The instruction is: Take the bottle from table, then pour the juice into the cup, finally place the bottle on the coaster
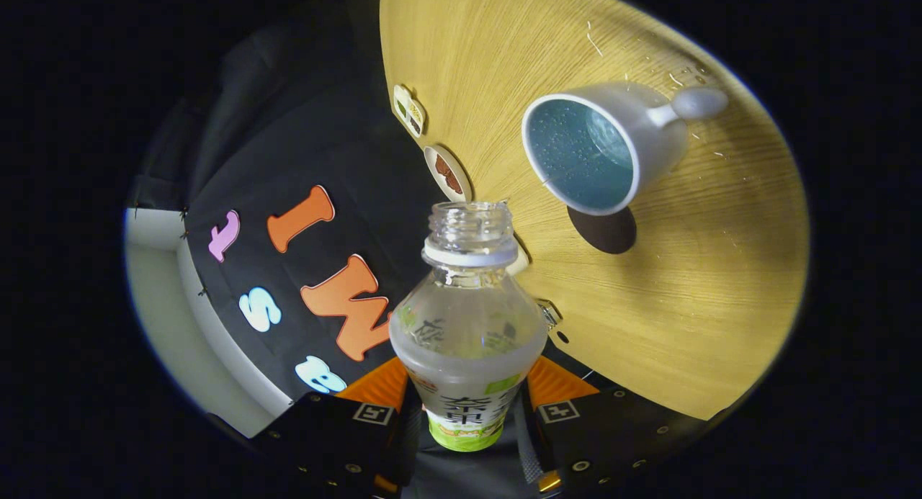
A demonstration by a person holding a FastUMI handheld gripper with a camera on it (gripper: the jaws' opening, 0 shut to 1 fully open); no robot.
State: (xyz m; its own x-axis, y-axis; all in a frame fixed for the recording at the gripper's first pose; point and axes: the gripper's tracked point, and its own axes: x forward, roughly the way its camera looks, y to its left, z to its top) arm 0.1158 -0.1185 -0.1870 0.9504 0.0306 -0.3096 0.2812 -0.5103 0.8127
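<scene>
A clear plastic bottle [468, 326] with no cap and a green-and-white label sits between my fingers, and my gripper [467, 405] is shut on its body. The whole view is rolled, so the bottle is tipped with its open mouth toward a white cup [612, 142] with a blue inside and a handle. The cup stands on the wooden table [706, 283] beyond and to the right of the bottle's mouth. Two round coasters [448, 173] lie near the table's edge by the black cloth, just beyond the bottle's mouth. No stream of juice is visible.
The black cloth wall [288, 160] runs along the table's edge on the left. A pale floor or wall strip [166, 297] shows beyond the cloth. The table surface around the cup has a few small light specks.
</scene>
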